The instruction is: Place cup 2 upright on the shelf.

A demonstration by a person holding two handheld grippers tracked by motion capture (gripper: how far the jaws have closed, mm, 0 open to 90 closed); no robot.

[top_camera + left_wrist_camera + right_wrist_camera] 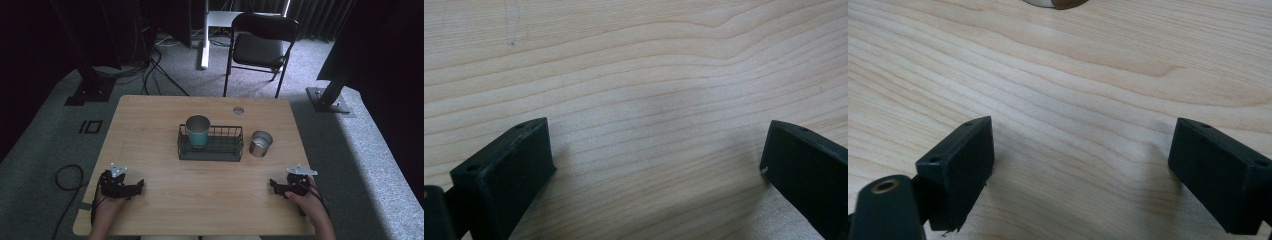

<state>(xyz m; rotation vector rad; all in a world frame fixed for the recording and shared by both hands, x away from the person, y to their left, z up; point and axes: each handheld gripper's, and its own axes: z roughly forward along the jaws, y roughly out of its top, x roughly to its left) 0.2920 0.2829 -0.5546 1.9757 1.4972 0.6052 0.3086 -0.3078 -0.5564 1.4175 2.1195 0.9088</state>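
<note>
Right tool (276, 186) near steel cup (260, 143).

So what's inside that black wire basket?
A teal metal cup stands upright in the left end of the wire basket; the rest looks bare. The cup's own inside is too dark to tell.

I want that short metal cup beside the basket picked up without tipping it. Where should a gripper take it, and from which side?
Probably the right gripper, which is nearer, coming from the near side. The short metal cup stands upright and open-topped, apart from the wire basket, so its round wall is free: close the jaws across the wall about mid-height.
</note>
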